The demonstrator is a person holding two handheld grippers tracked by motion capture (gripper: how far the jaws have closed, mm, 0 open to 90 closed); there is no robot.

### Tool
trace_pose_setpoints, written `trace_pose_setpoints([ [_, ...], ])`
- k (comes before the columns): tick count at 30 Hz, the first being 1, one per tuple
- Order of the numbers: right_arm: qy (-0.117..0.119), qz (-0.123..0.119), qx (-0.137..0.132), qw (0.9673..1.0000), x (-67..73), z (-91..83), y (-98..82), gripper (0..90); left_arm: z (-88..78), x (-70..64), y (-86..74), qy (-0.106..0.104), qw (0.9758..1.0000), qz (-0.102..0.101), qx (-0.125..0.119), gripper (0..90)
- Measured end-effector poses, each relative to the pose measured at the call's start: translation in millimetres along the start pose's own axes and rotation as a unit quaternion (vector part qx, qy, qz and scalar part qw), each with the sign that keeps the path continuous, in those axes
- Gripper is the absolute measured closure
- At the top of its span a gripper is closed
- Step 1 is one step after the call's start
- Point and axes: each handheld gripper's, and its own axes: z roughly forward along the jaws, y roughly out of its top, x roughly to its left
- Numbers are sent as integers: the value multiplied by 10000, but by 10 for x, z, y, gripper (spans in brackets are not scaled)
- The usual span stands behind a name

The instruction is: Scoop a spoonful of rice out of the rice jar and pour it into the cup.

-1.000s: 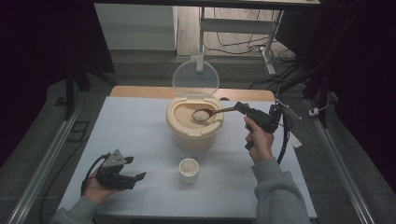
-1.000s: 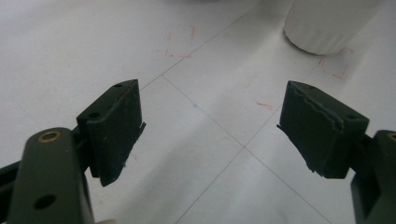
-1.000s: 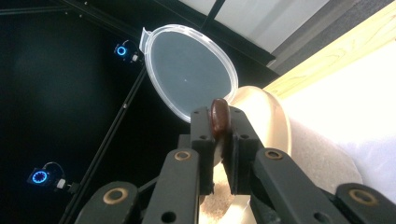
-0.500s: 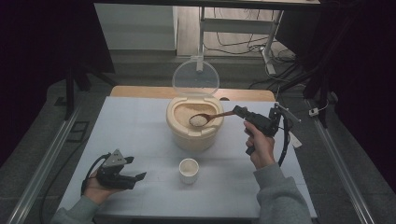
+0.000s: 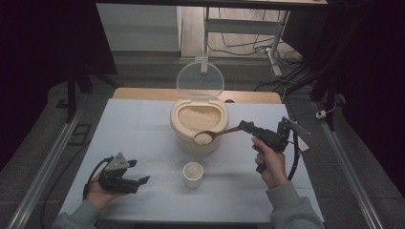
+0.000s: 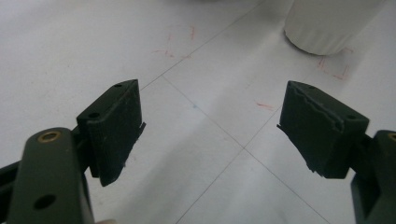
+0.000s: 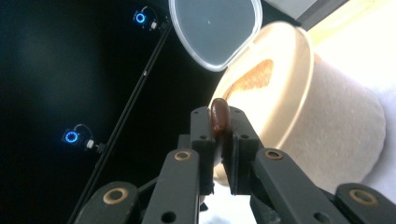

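Black and idle, the left gripper (image 5: 125,177) lay low on the pale desk (image 5: 143,124) near its front left corner, its jaws spread wide with nothing between them. Just right of it stood a small white cup (image 5: 193,174) with rice in it. Behind the cup sat a cream rice container (image 5: 199,125), its clear lid (image 5: 200,79) tipped up. A wooden spoon (image 5: 215,135) loaded with rice hung over the container's front rim, its handle pinched tight in the right gripper (image 5: 248,128) jaws.
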Motion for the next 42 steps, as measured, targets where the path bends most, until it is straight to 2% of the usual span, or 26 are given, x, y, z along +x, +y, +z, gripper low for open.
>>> trace_pose_setpoints([
  [8, -37, -54, 288, 9996, -39, -42, -148, 827, 7, -4, 1, 1, 10000, 15, 31, 209],
  [22, -377, -289, 675, 9966, -151, 29, -298, 827, 21, -4, -6, -13, 10000, 34, 69, 209],
  [31, -590, -670, 800, 9928, -107, 108, -326, 827, 29, -3, -10, -25, 9999, 45, 87, 209],
  [42, -759, -1185, 857, 9863, -2, 164, -349, 827, 33, -3, -12, -27, 9999, 57, 106, 209],
])
